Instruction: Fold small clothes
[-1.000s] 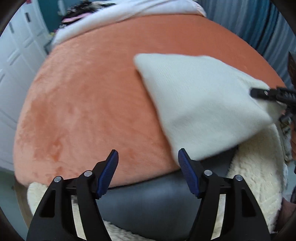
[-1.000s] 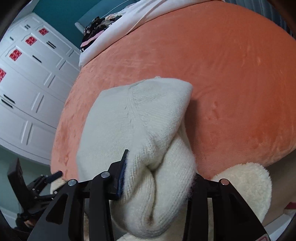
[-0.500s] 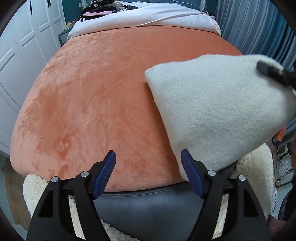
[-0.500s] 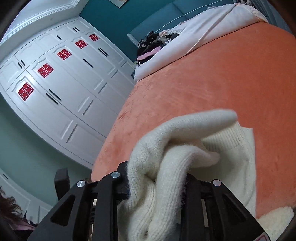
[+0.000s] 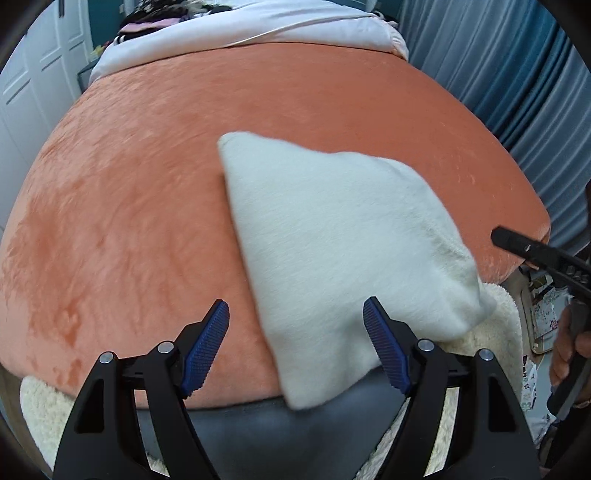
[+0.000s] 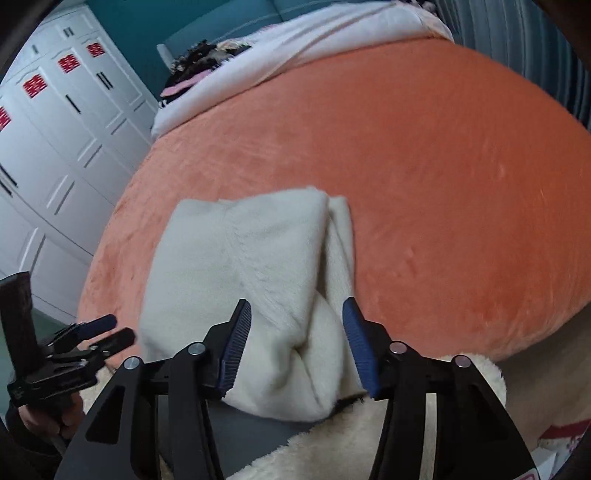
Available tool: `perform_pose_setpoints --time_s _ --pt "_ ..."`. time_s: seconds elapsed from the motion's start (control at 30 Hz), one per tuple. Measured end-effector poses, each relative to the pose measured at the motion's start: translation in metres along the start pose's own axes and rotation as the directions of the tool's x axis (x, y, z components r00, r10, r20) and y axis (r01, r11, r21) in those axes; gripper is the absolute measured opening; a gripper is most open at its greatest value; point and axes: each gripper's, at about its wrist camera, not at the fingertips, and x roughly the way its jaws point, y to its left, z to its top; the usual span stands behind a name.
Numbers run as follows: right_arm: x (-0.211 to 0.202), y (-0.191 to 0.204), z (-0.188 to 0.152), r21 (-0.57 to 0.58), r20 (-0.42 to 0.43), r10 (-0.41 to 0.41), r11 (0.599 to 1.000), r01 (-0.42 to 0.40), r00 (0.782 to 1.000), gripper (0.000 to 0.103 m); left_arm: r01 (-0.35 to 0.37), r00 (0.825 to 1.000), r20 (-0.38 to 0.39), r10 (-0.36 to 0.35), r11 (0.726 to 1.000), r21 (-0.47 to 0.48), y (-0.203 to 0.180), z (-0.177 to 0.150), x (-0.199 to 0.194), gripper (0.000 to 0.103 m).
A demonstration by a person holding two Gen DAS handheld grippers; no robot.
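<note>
A folded cream knit garment (image 5: 332, 251) lies on the near edge of the orange bed (image 5: 147, 177); one end hangs over the edge. It also shows in the right wrist view (image 6: 236, 266). My left gripper (image 5: 295, 343) is open and empty, just in front of the garment's near corner. My right gripper (image 6: 295, 339) is open, its jaws apart on either side of the garment's bunched near end without gripping it. The right gripper's tip (image 5: 517, 243) shows at the right of the left wrist view; the left gripper (image 6: 92, 332) shows at the left of the right wrist view.
A fluffy cream rug (image 6: 332, 454) and a dark grey bed base (image 5: 229, 424) lie below the bed edge. A white sheet (image 5: 258, 26) and dark clothes (image 6: 199, 62) are at the bed's far end. White wardrobe doors (image 6: 55, 147) stand left, blue curtains (image 5: 498, 92) right.
The right gripper lifted the garment, lowered it back onto the bed and opened, letting it go. The garment now lies folded flat. The left gripper stayed open.
</note>
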Motion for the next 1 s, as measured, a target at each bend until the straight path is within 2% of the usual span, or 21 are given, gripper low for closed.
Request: perform_pose_setpoints --time_s 0.07,0.1,0.13,0.17,0.2,0.3,0.4,0.5,0.53,0.6,0.7,0.77,0.87,0.97,1.0 --pt "0.007 0.017 0.004 -0.069 -0.013 0.002 0.998 -0.003 1.0 0.029 -0.024 0.999 -0.03 0.025 0.999 0.021 -0.008 0.004 0.017 0.073" --pt "0.024 0.02 0.001 -0.107 -0.059 -0.023 0.994 0.017 0.998 0.025 -0.033 0.998 -0.06 0.035 0.999 0.02 -0.009 0.005 0.028 0.075" --pt "0.05 0.018 -0.007 -0.149 -0.119 -0.084 0.987 0.066 0.989 0.018 -0.027 0.997 -0.078 0.028 1.0 0.013 -0.009 0.005 0.037 0.077" --pt "0.077 0.018 -0.013 -0.184 -0.169 -0.135 0.978 0.103 0.976 0.018 -0.019 0.995 -0.101 0.019 1.0 0.004 -0.008 0.005 0.045 0.079" --pt "0.094 0.015 -0.02 -0.203 -0.194 -0.145 0.974 0.105 0.97 0.018 -0.009 0.991 -0.131 0.008 1.0 -0.012 -0.007 0.003 0.052 0.08" --pt "0.074 0.023 -0.007 -0.178 -0.176 -0.141 0.978 0.109 0.974 0.017 -0.02 0.991 -0.133 0.015 0.999 -0.039 -0.004 0.002 0.05 0.08" --pt "0.047 0.025 -0.002 -0.151 -0.13 -0.097 0.985 0.077 0.987 0.017 -0.023 0.991 -0.132 0.019 0.999 -0.029 -0.006 0.002 0.049 0.08" --pt "0.078 0.013 -0.014 -0.162 -0.209 -0.154 0.979 0.121 0.966 0.017 -0.014 0.989 -0.148 0.009 0.999 -0.039 -0.007 0.001 0.051 0.08" --pt "0.086 0.009 -0.018 -0.156 -0.224 -0.147 0.981 0.113 0.964 0.017 -0.015 0.988 -0.157 0.009 0.999 -0.039 -0.007 0.001 0.051 0.08" --pt "0.073 0.013 -0.006 -0.113 -0.221 -0.117 0.989 0.094 0.968 0.019 -0.038 0.991 -0.133 0.035 0.999 -0.023 -0.012 0.002 0.044 0.079" --pt "0.045 0.023 0.021 -0.065 -0.144 -0.003 0.998 -0.007 0.99 0.019 -0.065 0.993 -0.093 0.066 0.998 0.017 -0.018 0.003 0.033 0.078" --pt "0.043 0.029 0.039 -0.081 -0.12 0.008 0.997 -0.018 0.993 0.019 -0.066 0.993 -0.093 0.067 0.998 0.02 -0.019 0.004 0.031 0.078" --pt "0.067 0.037 0.062 -0.105 -0.139 0.004 0.994 -0.019 0.99 0.019 -0.066 0.993 -0.097 0.068 0.998 0.024 -0.022 0.004 0.03 0.078" --pt "0.128 0.049 0.066 -0.124 -0.252 -0.033 0.992 0.002 0.967 0.02 -0.079 0.992 -0.097 0.082 0.996 0.028 -0.022 0.002 0.03 0.078" --pt "0.139 0.048 0.066 -0.118 -0.257 -0.025 0.993 -0.006 0.966 0.02 -0.084 0.991 -0.099 0.086 0.996 0.026 -0.021 0.002 0.032 0.078"
